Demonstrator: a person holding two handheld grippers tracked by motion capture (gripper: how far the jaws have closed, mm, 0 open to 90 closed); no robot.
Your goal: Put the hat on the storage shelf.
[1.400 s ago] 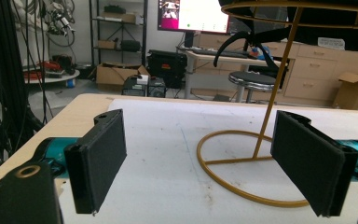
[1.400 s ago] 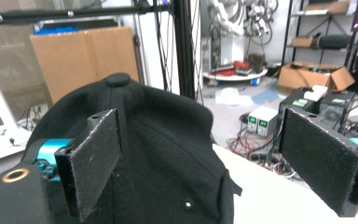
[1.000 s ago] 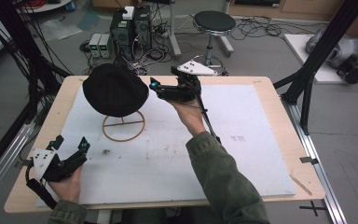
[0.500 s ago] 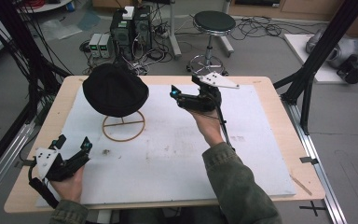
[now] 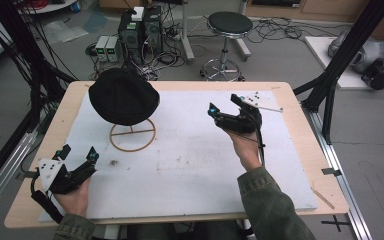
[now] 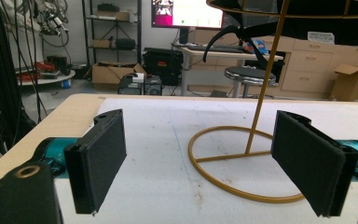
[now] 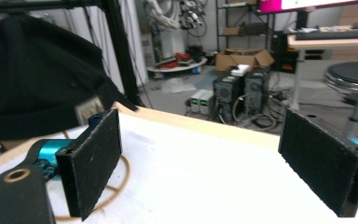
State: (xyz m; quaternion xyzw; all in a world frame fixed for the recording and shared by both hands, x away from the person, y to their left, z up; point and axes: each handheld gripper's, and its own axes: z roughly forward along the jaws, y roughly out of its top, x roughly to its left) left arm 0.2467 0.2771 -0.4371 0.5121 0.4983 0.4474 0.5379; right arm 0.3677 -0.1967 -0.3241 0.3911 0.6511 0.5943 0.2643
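A black hat [image 5: 124, 96] sits on a gold wire stand [image 5: 132, 135] at the table's back left; its dark crown [image 7: 32, 74] takes up the left of the right gripper view. My right gripper [image 5: 226, 104] hovers open over the white mat, to the right of the hat and apart from it, jaws wide with nothing between them. My left gripper [image 5: 77, 151] rests open at the front left corner, pointing toward the stand's ring base [image 6: 242, 163] with its upright rod [image 6: 265, 79] beyond the jaws.
A white mat [image 5: 190, 160] covers the wooden table [image 5: 300, 145]. Black frame posts [image 5: 335, 75] stand at both sides. Behind the table are a stool [image 5: 229, 25], computer boxes [image 5: 140, 30] and cables on the floor.
My right gripper has drawn back to the right, away from the hat, which stays on the stand. The left gripper has stayed put.
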